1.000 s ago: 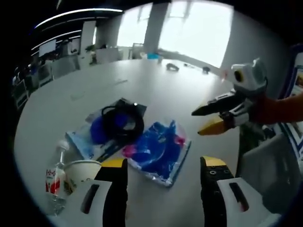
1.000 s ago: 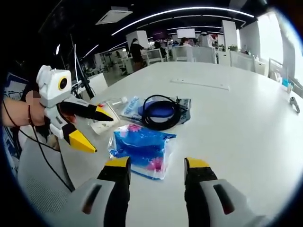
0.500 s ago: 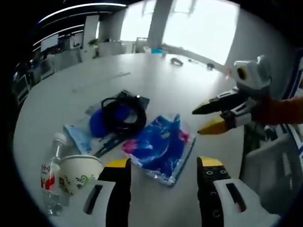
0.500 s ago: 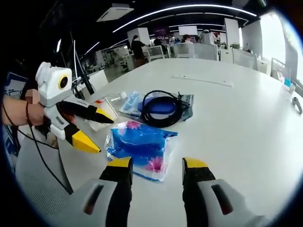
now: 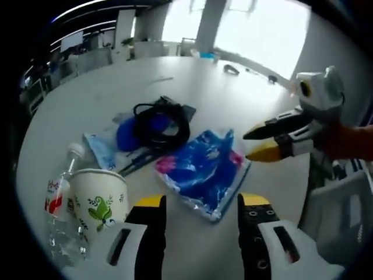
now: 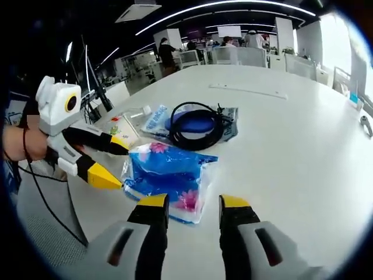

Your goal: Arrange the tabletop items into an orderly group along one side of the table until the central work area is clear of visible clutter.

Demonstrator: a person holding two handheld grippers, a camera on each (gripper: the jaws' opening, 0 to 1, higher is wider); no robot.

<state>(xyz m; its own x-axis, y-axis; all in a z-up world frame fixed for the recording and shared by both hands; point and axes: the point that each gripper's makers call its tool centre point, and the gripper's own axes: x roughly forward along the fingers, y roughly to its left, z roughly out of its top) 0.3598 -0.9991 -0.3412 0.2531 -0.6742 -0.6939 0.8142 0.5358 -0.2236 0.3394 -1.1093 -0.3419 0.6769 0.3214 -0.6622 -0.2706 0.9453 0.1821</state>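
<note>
- Right now I take the blue plastic bag (image 5: 201, 172) as my landmark; it lies flat on the white counter (image 5: 87, 111), with pink patches showing through it.
- My left tool (image 5: 200, 205) hangs just short of the bag's near edge, jaws released with a clear gap and nothing between them.
- In the right gripper view, my right tool (image 6: 193, 205) sits at the bag's (image 6: 166, 175) near edge, also released and gripping nothing.
- From the left gripper view, the right tool's (image 5: 256, 144) yellow and black tips are parted beside the bag's right edge; I cannot tell if they touch it.
- Beyond the bag lies a coiled black cable (image 5: 160, 123) on top of a second clear packet (image 5: 111, 146) with blue contents.
- Left of the bag stands a paper cup (image 5: 99, 199) with a green leaf print, upright, mouth open.
- Just beside the cup, on the side away from the bag, a clear water bottle (image 5: 58, 201) with a red label lies on its side.
- Far past the bag, small dark objects (image 5: 231, 69) rest near the counter's far edge.
</note>
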